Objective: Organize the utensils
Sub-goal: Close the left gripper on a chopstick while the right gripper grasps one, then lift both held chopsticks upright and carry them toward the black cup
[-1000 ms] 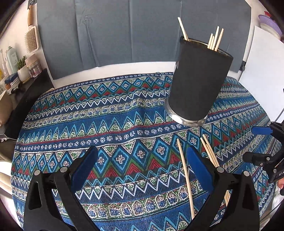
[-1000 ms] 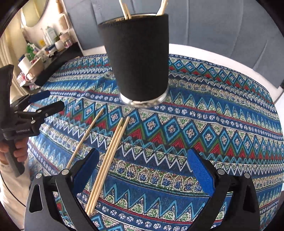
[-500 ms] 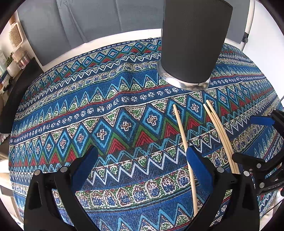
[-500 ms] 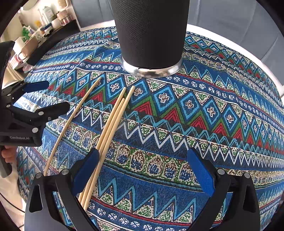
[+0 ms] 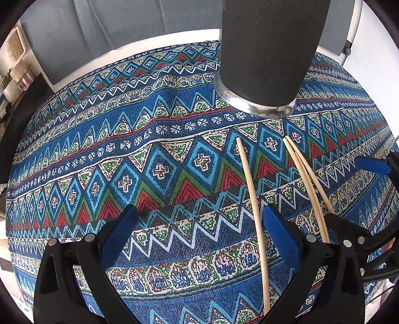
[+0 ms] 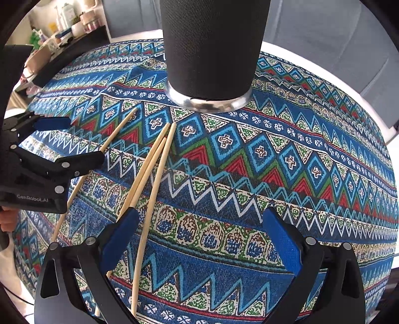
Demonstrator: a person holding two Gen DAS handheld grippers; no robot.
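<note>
A tall black holder (image 5: 269, 49) with a silver base stands on the patterned cloth; it also shows in the right wrist view (image 6: 212, 47). Wooden chopsticks lie flat in front of it: one single stick (image 5: 251, 189) and a bundle (image 5: 306, 182). In the right wrist view the single stick (image 6: 117, 132) lies left of the bundle (image 6: 152, 167). My left gripper (image 5: 199, 224) is open and empty, low over the cloth, with the single stick beside its right finger. My right gripper (image 6: 199, 224) is open and empty, its left finger over the bundle.
The blue, red and green cloth (image 5: 124, 154) covers a round white table. A grey panel (image 5: 124, 22) stands behind. A dark shelf with bottles and jars (image 6: 62, 27) is at the far left. The other gripper (image 6: 47, 162) shows at left in the right wrist view.
Both grippers have moved forward and down toward the chopsticks and holder. The holder's top and the sticks inside it have left both views. Both grippers stay open.
</note>
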